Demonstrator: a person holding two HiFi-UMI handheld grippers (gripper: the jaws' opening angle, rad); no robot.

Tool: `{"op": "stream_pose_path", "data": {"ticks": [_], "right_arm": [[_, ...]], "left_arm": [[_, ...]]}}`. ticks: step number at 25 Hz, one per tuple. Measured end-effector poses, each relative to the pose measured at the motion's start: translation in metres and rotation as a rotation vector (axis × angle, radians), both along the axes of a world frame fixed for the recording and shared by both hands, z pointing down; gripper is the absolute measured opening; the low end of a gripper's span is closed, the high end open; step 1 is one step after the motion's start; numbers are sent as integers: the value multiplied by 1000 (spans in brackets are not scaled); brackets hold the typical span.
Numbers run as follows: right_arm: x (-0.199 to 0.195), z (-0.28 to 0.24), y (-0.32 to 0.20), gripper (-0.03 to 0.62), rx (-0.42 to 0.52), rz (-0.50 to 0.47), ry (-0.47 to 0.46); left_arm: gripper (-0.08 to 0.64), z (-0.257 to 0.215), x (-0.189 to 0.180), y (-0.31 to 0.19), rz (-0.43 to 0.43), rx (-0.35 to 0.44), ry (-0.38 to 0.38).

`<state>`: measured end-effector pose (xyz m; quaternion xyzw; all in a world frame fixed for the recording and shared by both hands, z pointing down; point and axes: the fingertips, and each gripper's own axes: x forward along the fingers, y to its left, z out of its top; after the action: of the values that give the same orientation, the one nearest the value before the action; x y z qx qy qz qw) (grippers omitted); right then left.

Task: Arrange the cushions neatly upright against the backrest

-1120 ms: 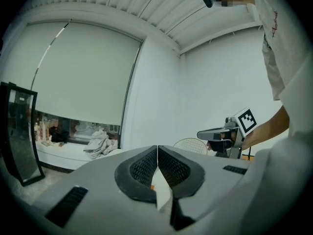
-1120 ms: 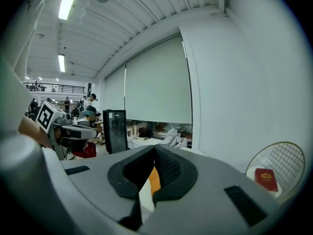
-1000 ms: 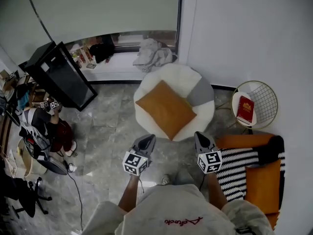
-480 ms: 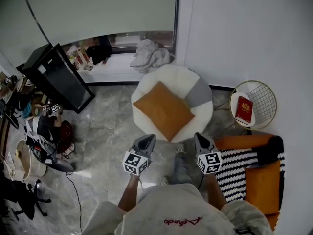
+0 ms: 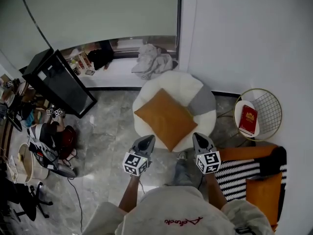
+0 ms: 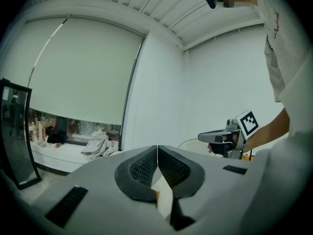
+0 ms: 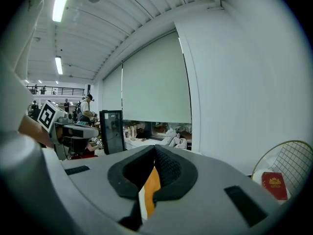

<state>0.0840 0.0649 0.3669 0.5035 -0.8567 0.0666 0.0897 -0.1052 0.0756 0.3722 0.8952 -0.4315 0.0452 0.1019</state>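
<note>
An orange square cushion (image 5: 165, 117) lies flat, corner forward, on the seat of a round white fluffy chair (image 5: 182, 84). A grey cushion (image 5: 201, 100) rests at the chair's right back. My left gripper (image 5: 147, 139) hovers shut and empty just in front of the chair's near edge, by the orange cushion's front corner. My right gripper (image 5: 199, 136) is shut and empty at the chair's front right edge. In the right gripper view a sliver of the orange cushion (image 7: 152, 184) shows below the closed jaws. The left gripper view looks over the chair at the right gripper (image 6: 213, 136).
A gold wire side table (image 5: 266, 106) with a red book (image 5: 248, 120) stands right of the chair. An orange and striped sofa (image 5: 244, 173) is at lower right. A black-framed mirror (image 5: 63, 82) and clutter fill the left. Clothes (image 5: 152, 60) lie on the window sill.
Both grippers have come forward to the chair's near edge, still shut. The person's leg has stepped into view between them.
</note>
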Motion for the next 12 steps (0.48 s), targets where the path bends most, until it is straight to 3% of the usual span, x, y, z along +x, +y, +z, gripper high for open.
{"op": "stream_pose_path", "data": {"ticks": [12], "right_arm": [[48, -16, -127, 26, -7, -50, -11]], "left_arm": [[32, -24, 51, -117, -41, -4, -12]]}}
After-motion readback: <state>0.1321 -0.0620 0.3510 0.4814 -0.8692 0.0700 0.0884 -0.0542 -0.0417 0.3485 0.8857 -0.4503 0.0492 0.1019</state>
